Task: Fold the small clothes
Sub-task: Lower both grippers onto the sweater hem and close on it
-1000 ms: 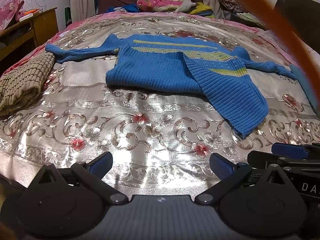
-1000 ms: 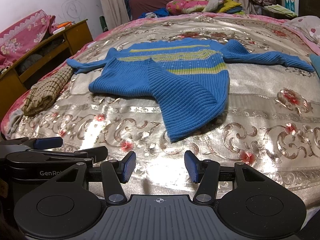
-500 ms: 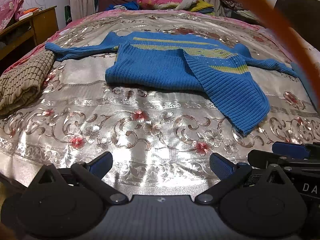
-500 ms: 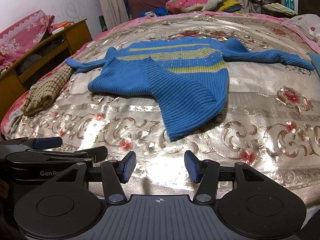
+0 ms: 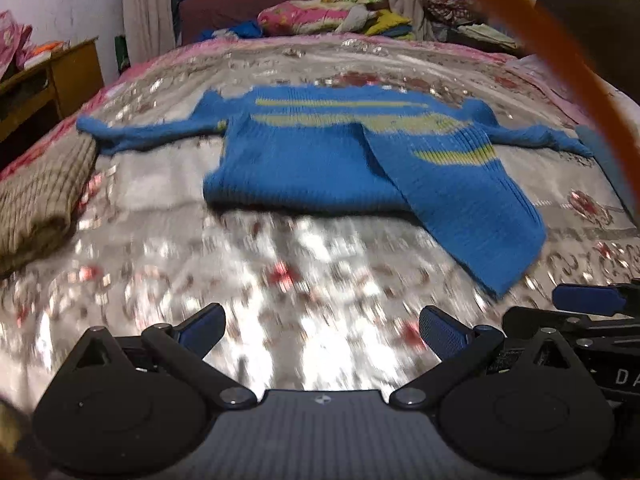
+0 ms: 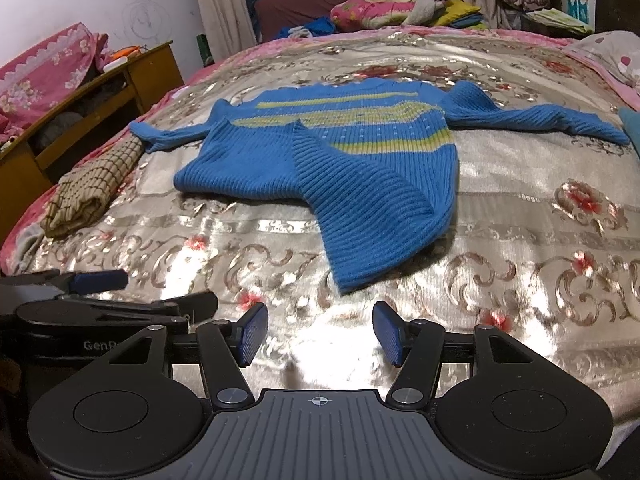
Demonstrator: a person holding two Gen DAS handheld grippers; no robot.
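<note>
A blue knitted sweater [image 5: 320, 160] with yellow-green stripes lies on the bed, sleeves spread to both sides; it also shows in the right wrist view [image 6: 340, 164]. Its lower right part is folded into a flap that points toward me [image 6: 372, 232]. My left gripper [image 5: 322, 328] is open and empty, low over the bedspread, short of the sweater's hem. My right gripper [image 6: 320, 334] is open and empty, just short of the flap's tip. Each gripper shows at the edge of the other's view.
The silver floral bedspread [image 6: 520, 220] covers the bed. A folded brown checked cloth [image 6: 92, 184] lies at the left edge. A wooden cabinet [image 6: 120, 84] stands left of the bed. Pillows and piled clothes [image 6: 392, 4] sit at the far end.
Both grippers have moved forward toward the sweater, the left one fast enough to blur its view. Both stay open. The sweater has not moved.
</note>
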